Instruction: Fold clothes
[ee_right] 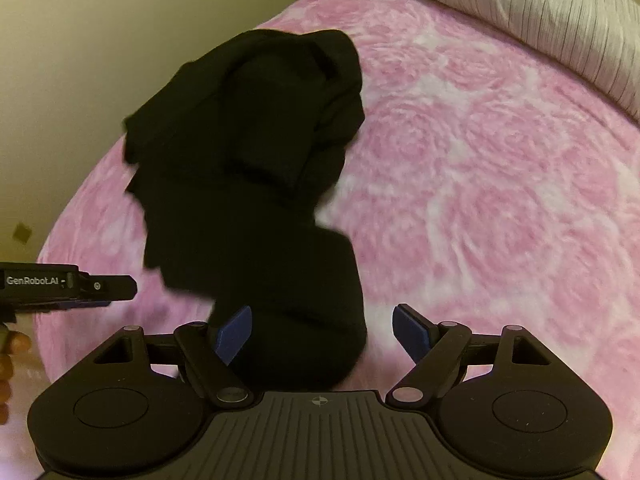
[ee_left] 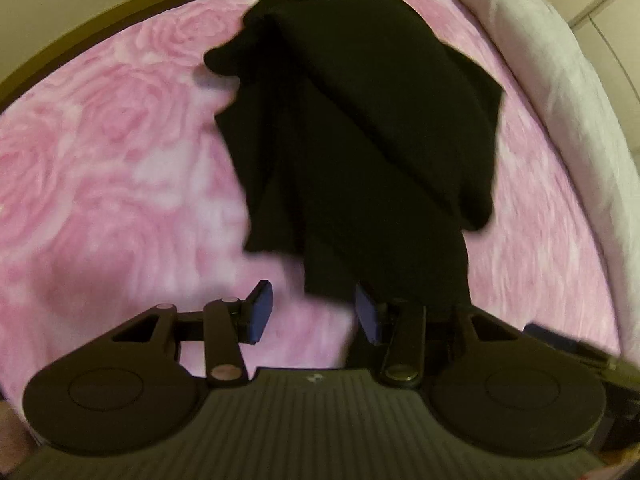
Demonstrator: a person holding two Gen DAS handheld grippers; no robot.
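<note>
Both jaws open, nothing clamped: left gripper and right gripper hover over near end of black garment, which lies bunched on pink blanket. Cloth looks soft, light, limp, so it'll sag. Pinch a hem corner each, not the lumpy middle.

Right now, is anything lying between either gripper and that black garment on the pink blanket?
Nothing visible. The black garment lies bunched on the pink blanket, reaching the open left gripper and right gripper.
</note>
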